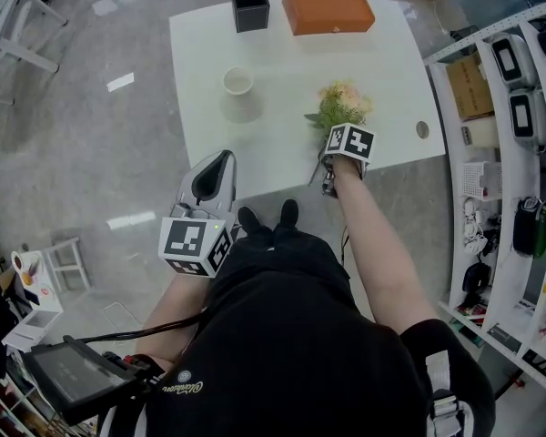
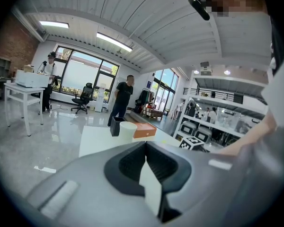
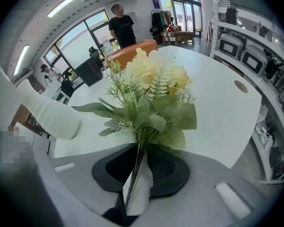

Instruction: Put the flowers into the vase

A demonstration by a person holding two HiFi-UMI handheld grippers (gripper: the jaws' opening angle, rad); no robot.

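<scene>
Just inside table (image 1: 282, 153) edge: flowers (image 3: 151, 93) in right claw (image 3: 135, 188)

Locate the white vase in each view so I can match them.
Head view: vase on the white table, left of centre.
Left gripper view: vase at centre, just left of the orange box.
Right gripper view: vase at the left edge.
Shared landmark: the orange box, in all three.

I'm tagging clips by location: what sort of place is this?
Probably a workshop or lab in an open office: metal shelving with equipment cases, a white table, and tall windows behind.
</scene>
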